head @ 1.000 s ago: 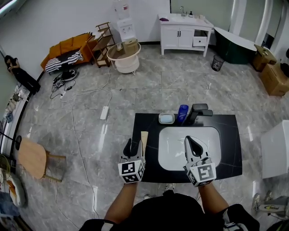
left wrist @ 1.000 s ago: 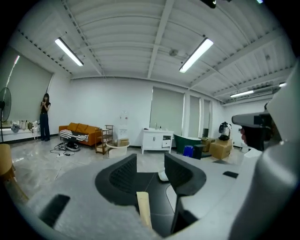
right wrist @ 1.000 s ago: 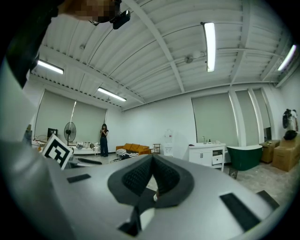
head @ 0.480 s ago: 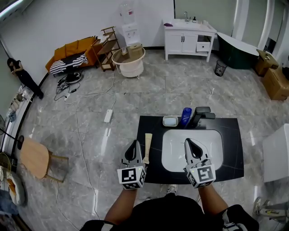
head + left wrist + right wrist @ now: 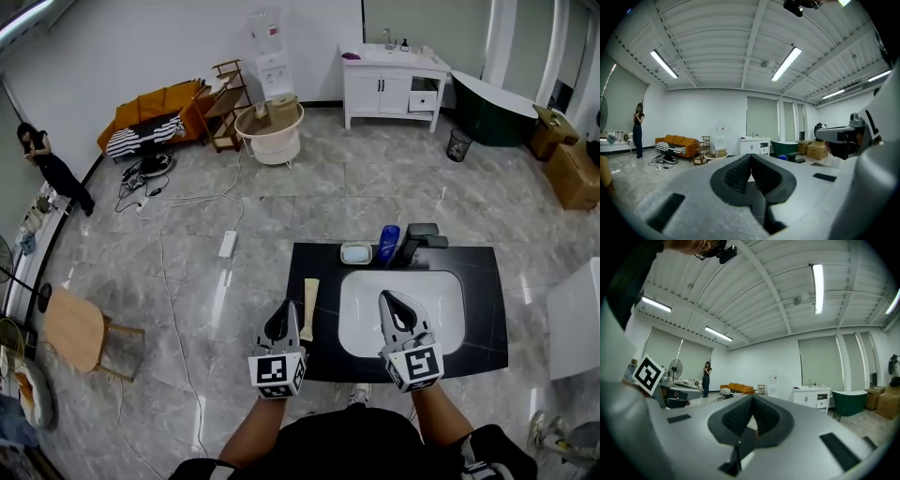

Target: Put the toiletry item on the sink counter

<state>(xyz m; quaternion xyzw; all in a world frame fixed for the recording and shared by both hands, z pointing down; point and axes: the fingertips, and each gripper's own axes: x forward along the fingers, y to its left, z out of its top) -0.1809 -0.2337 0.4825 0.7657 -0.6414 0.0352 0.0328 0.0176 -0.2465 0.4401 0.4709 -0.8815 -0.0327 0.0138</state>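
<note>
Grey marble floor all round; black tabletop with a white basin sunk in its middle. Far wall: white cabinet, orange sofa. A person stands at the far left.

Along the tabletop's back edge, behind the basin: soap dish, blue bottle, dark faucet.

The beige toiletry tube lies flat on the tabletop's left strip, between the left edge and the basin, running front to back.

Left gripper sits near the front-left corner, just left of the tube; contact unclear. Its fingers are pressed together with nothing between them.

Right gripper hangs over the basin's front part, fingers likewise closed and empty.
</note>
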